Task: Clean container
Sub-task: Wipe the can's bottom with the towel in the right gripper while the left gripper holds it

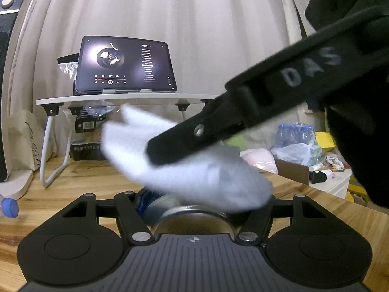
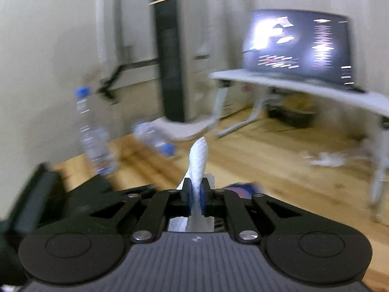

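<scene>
In the left wrist view, a metal container with a blue label [image 1: 194,219] sits between the jaws of my left gripper [image 1: 197,204], which is shut on it. My right gripper [image 1: 165,150] reaches in from the upper right, shut on a white cloth [image 1: 184,160] that lies blurred over the container's top. In the right wrist view the right gripper [image 2: 196,194] pinches the white cloth [image 2: 198,163], which sticks up between the blue pads. A bit of the blue container [image 2: 239,189] shows just beyond the fingers.
A tablet [image 1: 125,64] stands on a small white stand table [image 1: 126,98] at the back of the wooden table [image 1: 85,177]. Two water bottles, one upright [image 2: 93,131] and one lying down [image 2: 154,138], are at the left. Bags and clutter [image 1: 299,143] sit off the right edge.
</scene>
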Demonstrator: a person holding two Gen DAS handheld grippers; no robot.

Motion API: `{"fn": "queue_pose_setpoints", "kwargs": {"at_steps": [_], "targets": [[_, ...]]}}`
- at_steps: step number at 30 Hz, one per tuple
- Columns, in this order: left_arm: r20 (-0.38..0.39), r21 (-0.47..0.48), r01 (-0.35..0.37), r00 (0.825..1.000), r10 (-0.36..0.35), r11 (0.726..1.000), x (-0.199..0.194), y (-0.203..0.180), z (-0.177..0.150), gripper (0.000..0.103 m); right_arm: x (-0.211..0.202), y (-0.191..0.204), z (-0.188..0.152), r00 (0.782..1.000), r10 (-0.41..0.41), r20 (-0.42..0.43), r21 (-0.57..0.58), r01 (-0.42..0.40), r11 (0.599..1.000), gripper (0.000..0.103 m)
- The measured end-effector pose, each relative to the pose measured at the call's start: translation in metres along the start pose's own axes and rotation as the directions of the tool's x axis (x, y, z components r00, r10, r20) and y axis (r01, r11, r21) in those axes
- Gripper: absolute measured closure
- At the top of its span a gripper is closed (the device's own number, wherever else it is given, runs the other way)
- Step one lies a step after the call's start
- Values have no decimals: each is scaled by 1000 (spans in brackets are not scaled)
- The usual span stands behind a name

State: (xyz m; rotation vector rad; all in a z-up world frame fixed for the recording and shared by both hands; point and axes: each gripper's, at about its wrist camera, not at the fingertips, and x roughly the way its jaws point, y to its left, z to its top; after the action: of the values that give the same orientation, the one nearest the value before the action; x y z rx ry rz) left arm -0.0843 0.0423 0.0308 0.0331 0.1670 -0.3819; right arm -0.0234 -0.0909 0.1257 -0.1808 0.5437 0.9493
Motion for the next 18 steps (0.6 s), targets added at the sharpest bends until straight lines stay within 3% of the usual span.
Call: {"fn": "queue_pose_setpoints", "kwargs": {"at_steps": [3,10,15,18], "targets": [[1,1,4,1000,-4,1000,0,0,0,36,4,8,1,1000,-11,-9,-44,10,999,93],[11,3,4,1000,-4,1000,-2,-1,0,36,13,-26,12,983,-182,32,-42,183,982,92],[6,-1,7,1000,-7,1000,-1,0,0,36,5,-33,7,993,-116,32,24,115,993,90],[1,-5,7,1000,-7,1000,0,1,0,36,0,-16,0,1000,-17,17,14,17,1000,90]]}}
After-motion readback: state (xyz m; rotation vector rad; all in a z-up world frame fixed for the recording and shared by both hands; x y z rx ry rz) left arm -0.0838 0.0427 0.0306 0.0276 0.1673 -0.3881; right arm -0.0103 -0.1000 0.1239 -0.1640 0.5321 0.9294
